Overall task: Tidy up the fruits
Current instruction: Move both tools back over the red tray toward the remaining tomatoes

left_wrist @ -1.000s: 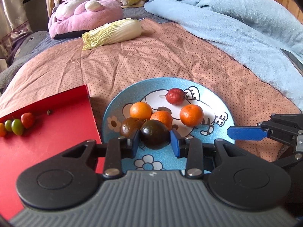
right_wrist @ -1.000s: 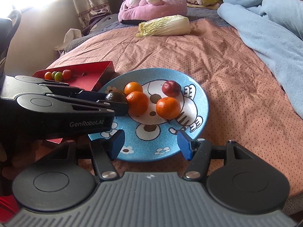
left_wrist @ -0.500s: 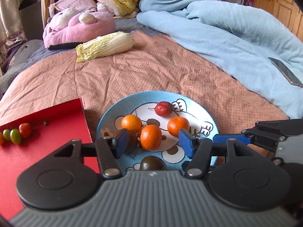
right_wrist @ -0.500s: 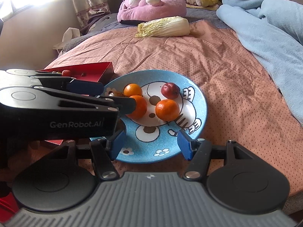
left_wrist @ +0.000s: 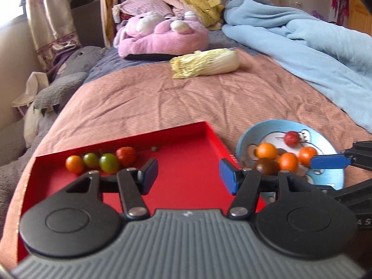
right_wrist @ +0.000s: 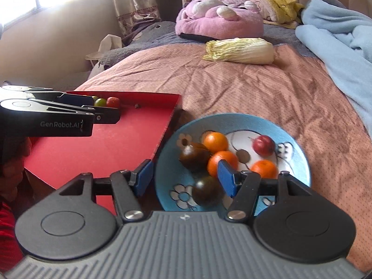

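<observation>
Your left claw [left_wrist: 188,176] is released, jaws apart with nothing between them, poised over the bare floor of the red tray [left_wrist: 181,144]. Its jaws have been opening within the last second. Past its left finger, four small tomatoes [left_wrist: 102,161] sit in a row along the tray's far wall: orange, two green, then red. A dark speck [left_wrist: 154,148] lies just beyond them.

Your right claw [right_wrist: 184,177] is released too, empty, hovering over the near rim of the blue plate [right_wrist: 300,153], which lies just beside the tray's right edge. Between and below its fingers rests a dark fruit [right_wrist: 205,191] on the plate's flower print. Farther in, a second dark fruit [right_wrist: 194,158] touches two oranges [right_wrist: 215,141]; a third orange [right_wrist: 264,168] sits near the right finger, and a red fruit [right_wrist: 264,145] lies apart at the back.

Both tray and plate rest on the pink bedspread [right_wrist: 255,88]. Beyond them lies a cabbage [right_wrist: 239,51], then a pink plush [right_wrist: 218,18], with a blue blanket [right_wrist: 344,41] heaped on the right.
</observation>
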